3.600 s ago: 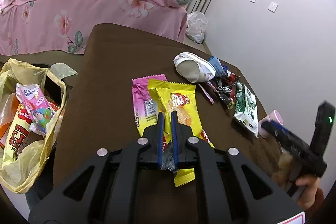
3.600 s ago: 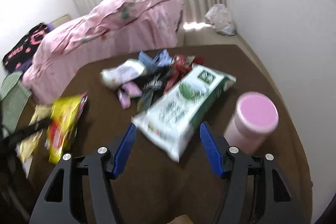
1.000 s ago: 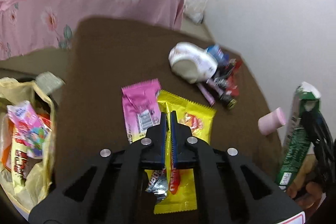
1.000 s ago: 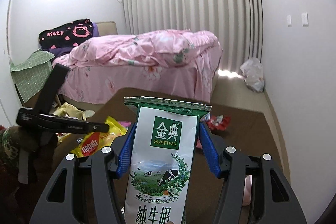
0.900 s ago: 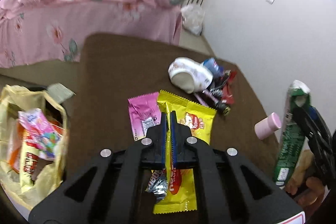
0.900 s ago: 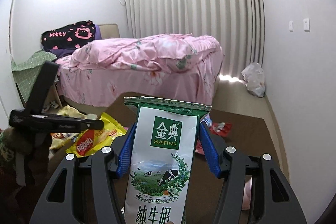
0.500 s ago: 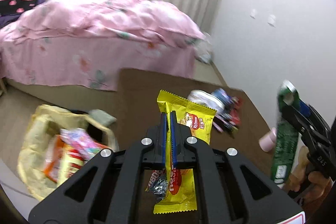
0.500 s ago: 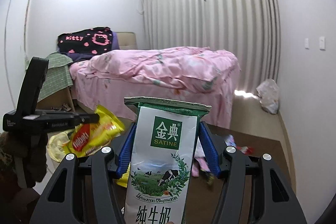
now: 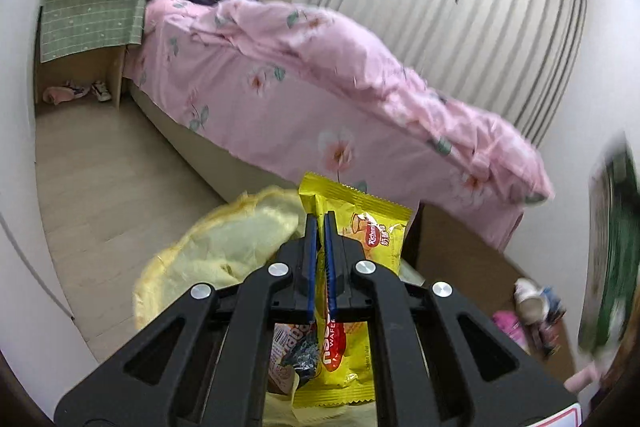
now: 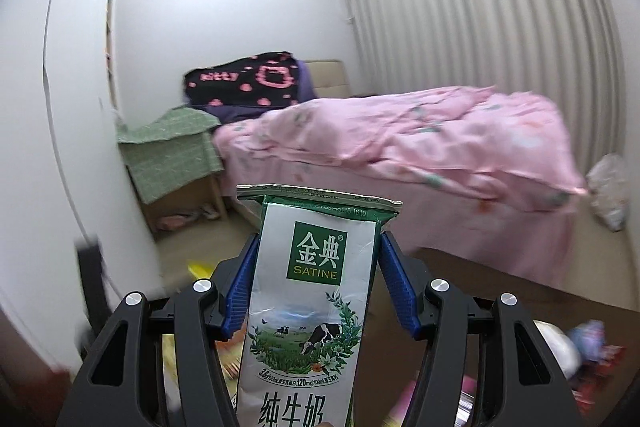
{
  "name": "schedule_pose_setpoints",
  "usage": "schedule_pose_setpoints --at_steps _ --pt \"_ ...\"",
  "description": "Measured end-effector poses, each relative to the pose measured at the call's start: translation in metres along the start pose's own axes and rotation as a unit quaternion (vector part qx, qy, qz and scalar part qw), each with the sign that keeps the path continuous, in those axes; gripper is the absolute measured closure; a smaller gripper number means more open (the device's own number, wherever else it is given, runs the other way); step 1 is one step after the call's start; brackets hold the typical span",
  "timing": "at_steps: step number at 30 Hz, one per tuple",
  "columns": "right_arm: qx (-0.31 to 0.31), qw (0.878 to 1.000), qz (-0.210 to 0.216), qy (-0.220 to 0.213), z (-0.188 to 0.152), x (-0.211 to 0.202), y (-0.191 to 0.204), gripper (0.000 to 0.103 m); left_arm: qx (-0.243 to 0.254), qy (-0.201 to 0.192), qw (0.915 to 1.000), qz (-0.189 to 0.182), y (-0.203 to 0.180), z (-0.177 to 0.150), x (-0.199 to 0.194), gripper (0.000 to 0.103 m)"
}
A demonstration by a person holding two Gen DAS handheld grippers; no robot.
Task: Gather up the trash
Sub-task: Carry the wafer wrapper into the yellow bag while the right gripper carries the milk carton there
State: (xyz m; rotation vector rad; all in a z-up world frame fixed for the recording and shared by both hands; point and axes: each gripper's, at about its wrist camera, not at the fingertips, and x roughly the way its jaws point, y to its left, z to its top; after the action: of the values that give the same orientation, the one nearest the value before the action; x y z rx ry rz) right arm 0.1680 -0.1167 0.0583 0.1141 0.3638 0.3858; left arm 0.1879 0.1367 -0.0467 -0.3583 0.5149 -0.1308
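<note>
My left gripper [image 9: 319,223] is shut on a yellow wafer wrapper [image 9: 356,251] and holds it in the air over the yellow trash bag [image 9: 224,255], which lies open on the floor beside the brown table [image 9: 472,259]. My right gripper [image 10: 318,255] is shut on a green and silver milk pouch [image 10: 316,291] held upright in the air. The pouch also shows blurred at the right edge of the left wrist view [image 9: 612,259]. A white cup and small wrappers [image 9: 536,307] lie on the table.
A bed with a pink floral quilt [image 9: 320,75] stands behind the table. A nightstand under a green cloth [image 9: 88,11] is at the far left. A white plastic bag [image 10: 608,191] sits on the floor by the curtain. Loose trash [image 10: 576,347] lies on the table at lower right.
Both grippers have swung left, away from the table top. The left gripper now holds the yellow wrapper above the trash bag. The right still holds the milk pouch.
</note>
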Motion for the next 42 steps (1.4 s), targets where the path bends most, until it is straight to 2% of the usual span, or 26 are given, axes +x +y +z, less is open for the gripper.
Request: schedule_pose_setpoints --at_steps 2,5,7,9,12,15,20,24,28,29,31,32,36,39,42 --pt "0.007 1.000 0.016 -0.006 0.004 0.023 0.007 0.048 0.011 0.018 0.9998 -0.005 -0.001 -0.012 0.013 0.099" --pt "-0.009 1.000 0.025 -0.015 0.002 0.063 0.024 0.047 0.027 0.053 0.9980 0.024 -0.001 -0.027 0.027 0.099" --pt "-0.020 0.999 0.043 0.001 -0.006 0.095 0.032 0.048 0.022 0.065 0.9971 0.032 0.005 -0.033 0.026 0.099" --pt "-0.019 0.997 0.059 0.040 -0.020 0.124 0.037 0.048 0.018 0.067 0.9967 0.040 0.011 -0.034 0.024 0.099" --pt "-0.024 0.989 0.081 0.125 -0.046 0.161 0.040 0.048 0.001 0.072 0.9965 0.042 0.017 -0.032 0.021 0.099" --pt "-0.035 0.978 0.083 0.190 -0.067 0.177 0.037 0.048 -0.013 0.083 0.9953 0.048 0.024 -0.032 0.023 0.099" --pt "-0.031 0.976 0.083 0.199 -0.065 0.173 0.033 0.048 -0.043 0.091 0.9937 0.049 0.033 -0.032 0.026 0.099" --pt "-0.021 0.984 0.077 0.160 -0.053 0.168 0.032 0.048 -0.070 0.067 0.9949 0.028 0.035 -0.021 0.018 0.099" --pt "-0.006 0.983 0.091 0.160 -0.052 0.168 0.033 0.047 -0.072 0.057 0.9956 0.019 0.032 -0.011 0.012 0.098" --pt "-0.002 0.981 0.099 0.167 -0.054 0.168 0.033 0.047 -0.076 0.061 0.9951 0.017 0.033 -0.011 0.011 0.095" --pt "0.010 0.977 0.106 0.186 -0.058 0.169 0.029 0.041 -0.084 0.061 0.9945 0.015 0.036 -0.009 0.008 0.080" --pt "0.011 0.976 0.103 0.189 -0.059 0.167 0.027 0.035 -0.091 0.056 0.9941 0.021 0.038 -0.008 0.005 0.078" --pt "0.010 0.979 0.080 0.185 -0.053 0.146 0.016 0.035 -0.091 0.048 0.9937 0.044 0.038 -0.004 -0.001 0.072" --pt "0.001 0.983 0.059 0.172 -0.043 0.119 0.005 0.034 -0.088 0.051 0.9941 0.037 0.031 -0.002 -0.002 0.072" --pt "-0.009 0.984 0.042 0.173 -0.038 0.087 -0.008 0.033 -0.070 0.048 0.9960 0.026 0.016 -0.001 -0.007 0.066"
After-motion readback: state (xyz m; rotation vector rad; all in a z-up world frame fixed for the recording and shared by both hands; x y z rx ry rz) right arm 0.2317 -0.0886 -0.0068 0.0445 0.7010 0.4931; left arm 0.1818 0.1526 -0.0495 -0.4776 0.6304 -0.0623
